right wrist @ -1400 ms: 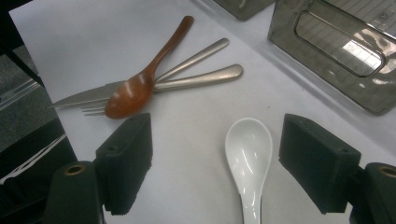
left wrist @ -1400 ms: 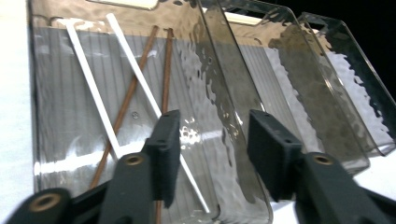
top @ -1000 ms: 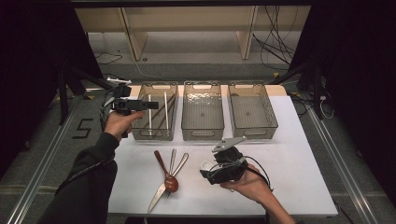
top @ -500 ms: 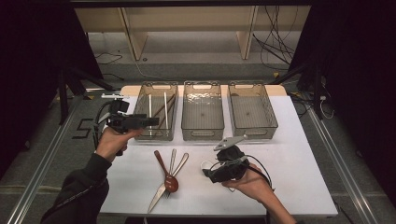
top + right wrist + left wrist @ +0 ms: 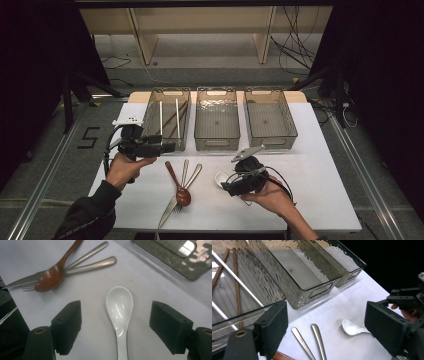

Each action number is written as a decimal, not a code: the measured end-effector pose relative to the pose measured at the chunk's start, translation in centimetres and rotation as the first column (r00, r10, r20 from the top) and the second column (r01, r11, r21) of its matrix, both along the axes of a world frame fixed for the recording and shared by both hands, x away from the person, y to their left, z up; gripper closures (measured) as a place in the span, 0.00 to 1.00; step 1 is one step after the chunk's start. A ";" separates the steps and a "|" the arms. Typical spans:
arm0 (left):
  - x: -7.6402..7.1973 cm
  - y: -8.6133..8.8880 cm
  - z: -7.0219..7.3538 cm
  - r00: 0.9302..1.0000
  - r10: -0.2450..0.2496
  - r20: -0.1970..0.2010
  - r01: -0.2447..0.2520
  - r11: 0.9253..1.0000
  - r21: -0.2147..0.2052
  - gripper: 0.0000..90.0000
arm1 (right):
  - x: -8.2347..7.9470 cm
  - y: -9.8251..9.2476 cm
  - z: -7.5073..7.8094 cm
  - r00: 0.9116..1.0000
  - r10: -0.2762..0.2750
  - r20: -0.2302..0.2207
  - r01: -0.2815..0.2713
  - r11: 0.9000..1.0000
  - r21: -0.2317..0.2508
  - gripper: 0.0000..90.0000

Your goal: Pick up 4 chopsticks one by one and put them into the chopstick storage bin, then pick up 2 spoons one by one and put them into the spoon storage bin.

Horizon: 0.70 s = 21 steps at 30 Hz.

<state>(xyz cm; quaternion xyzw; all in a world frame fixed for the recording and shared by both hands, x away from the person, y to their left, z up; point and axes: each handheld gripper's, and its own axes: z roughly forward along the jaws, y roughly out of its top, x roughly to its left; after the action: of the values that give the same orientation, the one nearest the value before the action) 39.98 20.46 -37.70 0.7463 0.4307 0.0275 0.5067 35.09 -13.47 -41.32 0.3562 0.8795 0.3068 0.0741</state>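
My right gripper (image 5: 116, 327) straddles the white spoon (image 5: 120, 307) near the table's front edge, jaws wide, set to pinch; left gripper (image 5: 325, 325), just opened wide, empty, beside the chopstick bin (image 5: 167, 117).

a glossy white ceramic spoon (image 5: 119, 307) lies flat on the white table (image 5: 325, 170), bowl up and empty, handle running back between the open jaws of the right gripper (image 5: 115, 327), untouched by either pad. its bowl end faces a brown wooden spoon (image 5: 53, 273) lying well apart from it.
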 end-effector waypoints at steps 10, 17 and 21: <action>-1.7 0.3 -0.9 0.999 -0.004 0.035 0.004 1.000 0.006 0.18 | 0.3 -0.4 -0.1 1.000 -0.008 -0.009 0.008 1.000 -0.007 0.30; -2.8 0.7 -1.2 0.998 -0.002 0.062 0.000 1.000 0.021 0.18 | 0.4 -0.2 -0.3 1.000 -0.010 -0.017 0.010 1.000 -0.018 0.30; -3.3 0.7 -1.4 0.998 -0.009 0.067 0.008 1.000 0.016 0.18 | 0.5 -0.1 -0.6 0.999 -0.016 -0.033 0.015 1.000 -0.027 0.30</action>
<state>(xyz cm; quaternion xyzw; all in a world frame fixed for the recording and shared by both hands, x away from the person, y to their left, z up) 36.70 21.16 -39.07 0.7509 0.4099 0.0540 0.5150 35.64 -13.62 -41.92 0.3668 0.8819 0.2887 0.0667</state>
